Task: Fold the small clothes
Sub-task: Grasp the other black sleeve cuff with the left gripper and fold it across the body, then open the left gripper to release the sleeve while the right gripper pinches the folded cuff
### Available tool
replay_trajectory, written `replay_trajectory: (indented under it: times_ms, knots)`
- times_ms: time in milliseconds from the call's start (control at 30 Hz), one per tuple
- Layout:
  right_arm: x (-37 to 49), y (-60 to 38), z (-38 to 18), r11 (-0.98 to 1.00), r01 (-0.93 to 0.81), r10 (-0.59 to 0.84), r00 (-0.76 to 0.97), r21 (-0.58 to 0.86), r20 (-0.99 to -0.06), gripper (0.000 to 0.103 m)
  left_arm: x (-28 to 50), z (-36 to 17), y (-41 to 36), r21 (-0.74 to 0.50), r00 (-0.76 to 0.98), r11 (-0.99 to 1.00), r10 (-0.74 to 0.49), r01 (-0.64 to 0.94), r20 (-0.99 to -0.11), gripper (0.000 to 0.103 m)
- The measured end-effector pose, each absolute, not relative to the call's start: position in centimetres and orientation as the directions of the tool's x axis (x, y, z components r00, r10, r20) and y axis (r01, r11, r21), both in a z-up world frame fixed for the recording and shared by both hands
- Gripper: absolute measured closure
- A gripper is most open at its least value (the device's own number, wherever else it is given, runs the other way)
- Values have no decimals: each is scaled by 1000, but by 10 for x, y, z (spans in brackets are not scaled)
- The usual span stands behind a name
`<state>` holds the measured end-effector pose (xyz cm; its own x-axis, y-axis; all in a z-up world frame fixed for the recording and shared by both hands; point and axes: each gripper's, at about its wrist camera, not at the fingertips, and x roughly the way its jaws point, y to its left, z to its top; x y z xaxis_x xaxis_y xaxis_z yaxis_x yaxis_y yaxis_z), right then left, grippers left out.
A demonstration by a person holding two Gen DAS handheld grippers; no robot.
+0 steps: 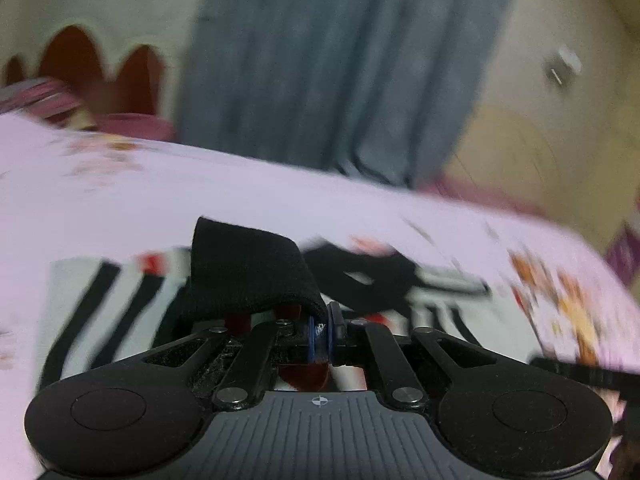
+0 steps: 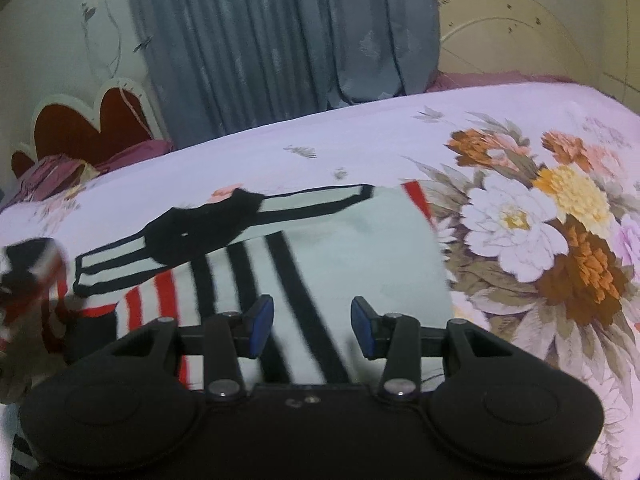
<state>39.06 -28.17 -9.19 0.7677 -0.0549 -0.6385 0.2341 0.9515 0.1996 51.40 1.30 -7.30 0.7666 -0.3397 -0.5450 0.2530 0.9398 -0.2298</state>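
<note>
my left gripper [image 1: 322, 334] is pinched tight on a black cuff [image 1: 248, 272] of the striped garment [image 2: 360, 256], lifting that edge off the bed [image 2: 360, 136]. my right gripper [image 2: 312, 328] stands partly open with nothing between its pads, hovering over the pale, black-striped cloth. the garment lies flat on the floral sheet, its red-striped part at nine o'clock, a grey curtain [image 2: 280, 40] at twelve o'clock.

Soft, even indoor light with a pinkish cast washes out the bedsheet [image 1: 160, 200], the left wrist view smears heavily with motion blur, the right stays sharper, and both bend and darken at their fisheye corners.
</note>
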Motion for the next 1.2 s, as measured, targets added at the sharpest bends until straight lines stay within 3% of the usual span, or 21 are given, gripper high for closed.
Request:
replay_trajectory:
  times_ms: [133, 233, 333, 367, 533, 700, 900, 1033, 1133, 1167, 1200]
  knots:
    - [386, -311, -98, 934, 260, -42, 762, 246, -646, 61, 516, -94, -59, -162, 669, 924, -364, 346, -648, 98]
    - [380, -330, -104, 921, 268, -22, 761, 284, -649, 47, 494, -113, -104, -62, 629, 921, -311, 385, -712, 93]
    - [376, -342, -107, 911, 259, 8, 766, 320, -643, 46, 479, -111, -130, -16, 641, 889, -342, 457, -687, 50]
    - [375, -344, -108, 909, 255, 17, 768, 330, -640, 46, 473, -110, -135, -39, 630, 870, -386, 491, -673, 44]
    - [381, -341, -109, 890, 207, 98, 783, 405, -615, 47, 450, -97, -113, -94, 648, 865, -436, 492, -625, 44]
    - [396, -324, -116, 871, 154, 195, 763, 467, -616, 48, 420, -97, -10, -73, 744, 950, -285, 304, -605, 45]
    - [416, -296, -126, 892, 117, 221, 729, 436, -648, 51, 382, -111, 97, -31, 766, 995, -93, 95, -636, 45]
    - [431, -275, -130, 926, 83, 204, 710, 369, -674, 64, 393, -125, 115, 12, 761, 998, -37, 59, -648, 54]
    - [437, -259, -126, 963, 38, 163, 706, 267, -689, 96, 406, -124, 117, -15, 759, 997, -69, 78, -648, 78]
    - [437, -257, -123, 972, 24, 148, 710, 235, -688, 96, 413, -125, 111, -8, 758, 997, -65, 79, -649, 86]
    - [436, -257, -118, 975, 17, 142, 721, 223, -678, 96, 413, -123, 114, -9, 756, 996, -70, 84, -651, 86]
